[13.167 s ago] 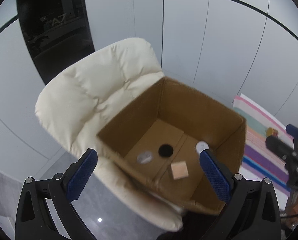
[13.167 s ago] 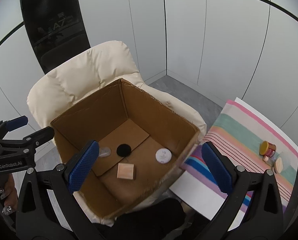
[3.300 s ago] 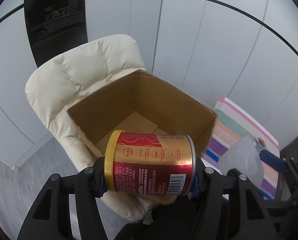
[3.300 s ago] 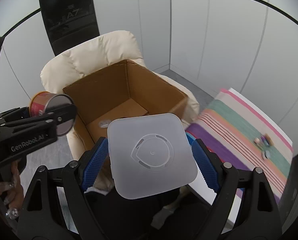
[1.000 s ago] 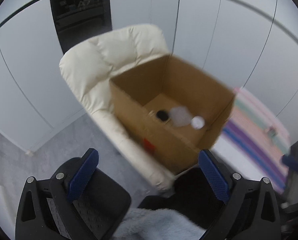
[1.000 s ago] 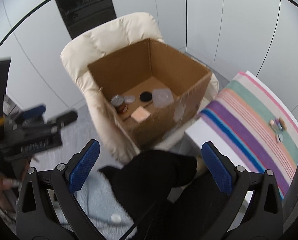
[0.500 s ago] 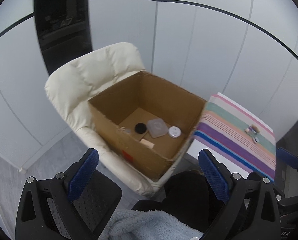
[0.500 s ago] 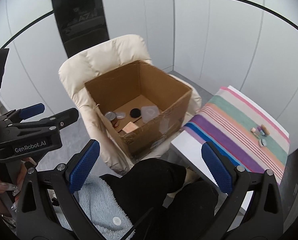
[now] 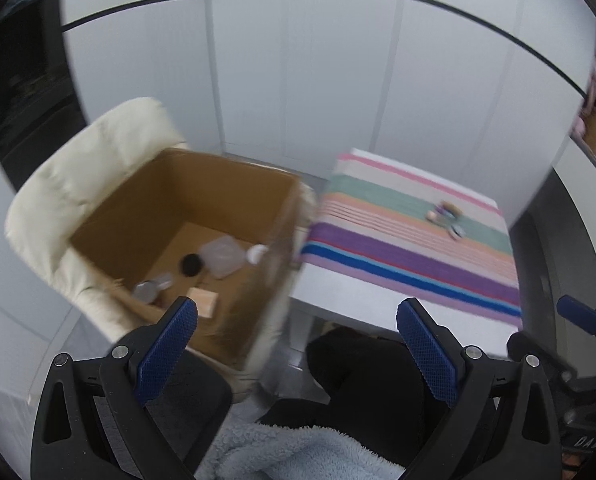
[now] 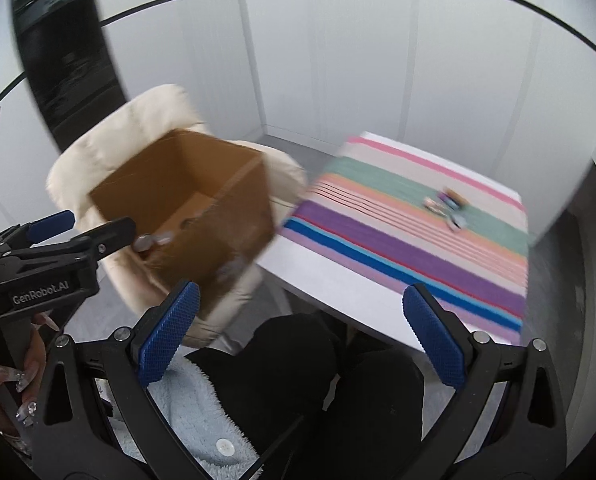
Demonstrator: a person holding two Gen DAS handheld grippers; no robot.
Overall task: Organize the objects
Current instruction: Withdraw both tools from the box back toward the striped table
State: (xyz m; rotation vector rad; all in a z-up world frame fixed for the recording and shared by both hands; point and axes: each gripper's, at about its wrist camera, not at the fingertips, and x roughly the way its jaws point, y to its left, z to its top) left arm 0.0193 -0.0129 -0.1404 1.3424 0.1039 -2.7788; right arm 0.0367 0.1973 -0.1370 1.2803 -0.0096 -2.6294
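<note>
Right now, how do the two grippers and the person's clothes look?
Both the left gripper and the right gripper have black frames with silver screws and blue textured pads. The left one's side reads "GenRobot.AI" in the right wrist view. The person wears a light blue fleece top with a button, and black trousers.
</note>
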